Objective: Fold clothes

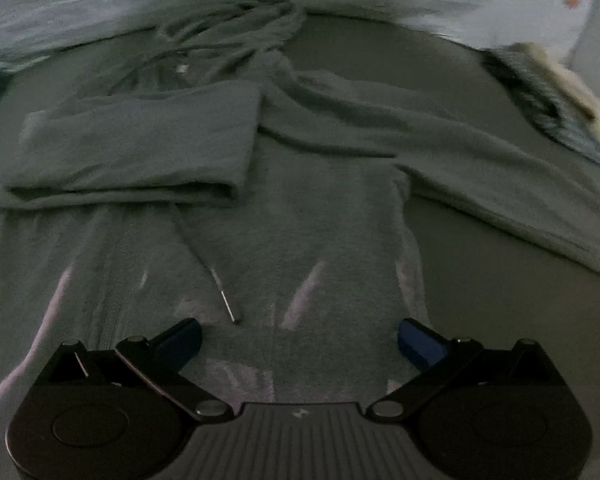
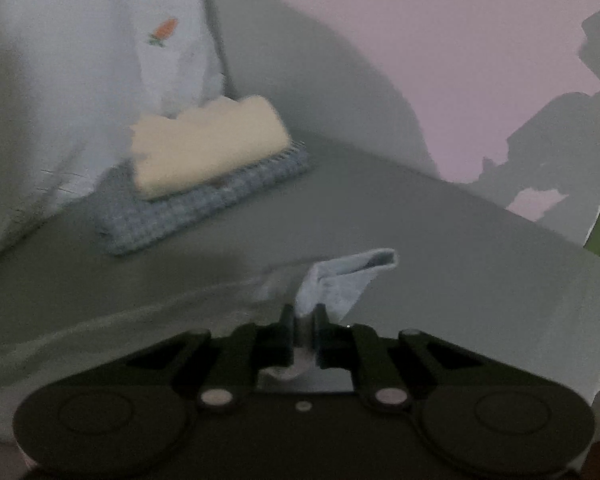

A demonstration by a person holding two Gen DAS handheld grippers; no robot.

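A soft, fleecy grey hoodie lies spread flat on the bed, its long axis running from six to twelve o'clock, hood at twelve. One sleeve is folded across the chest at ten o'clock; the other trails toward three. The left gripper hangs over the hem, fingers spread wide, nothing between them. The right gripper is clenched on a pale sleeve cuff that juts toward one o'clock. At eleven o'clock a cream folded cloth sits on a checked folded cloth.
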